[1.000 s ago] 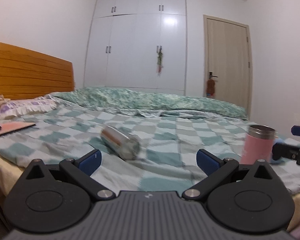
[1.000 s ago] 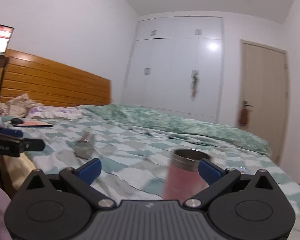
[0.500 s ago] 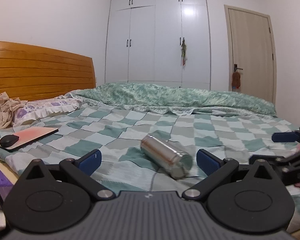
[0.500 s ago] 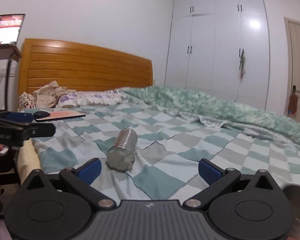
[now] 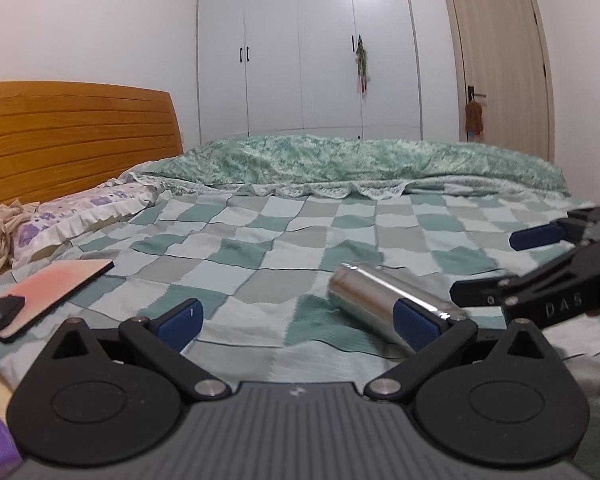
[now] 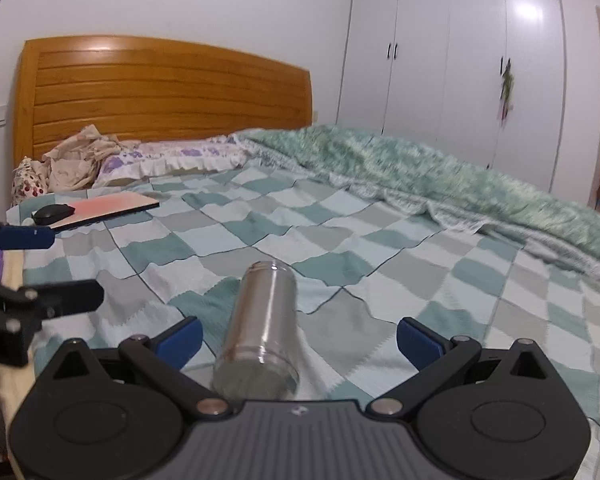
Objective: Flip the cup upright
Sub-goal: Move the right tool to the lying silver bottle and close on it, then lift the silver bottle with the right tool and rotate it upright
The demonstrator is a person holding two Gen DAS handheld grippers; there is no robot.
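A silver steel cup (image 5: 374, 300) lies on its side on the checked bedspread (image 5: 284, 248). In the right wrist view the cup (image 6: 262, 330) lies between my open right gripper's (image 6: 300, 340) fingers, near end towards the camera, touching neither pad. My left gripper (image 5: 298, 318) is open and empty; its right pad overlaps the cup in the image. The right gripper (image 5: 540, 264) shows open at the right edge of the left wrist view. The left gripper (image 6: 48, 268) shows open at the left edge of the right wrist view.
A pink pad (image 5: 56, 284) with a black mouse (image 5: 2, 308) lies at the bed's left edge. Pillows (image 6: 172, 160) and a wooden headboard (image 6: 168, 96) are at the left. A rumpled green duvet (image 5: 360, 160) runs along the far side. Wardrobe and door stand behind.
Both grippers have swung left and closer to the silver cup. It now lies between the right gripper's fingers. The pink cup has left both views.
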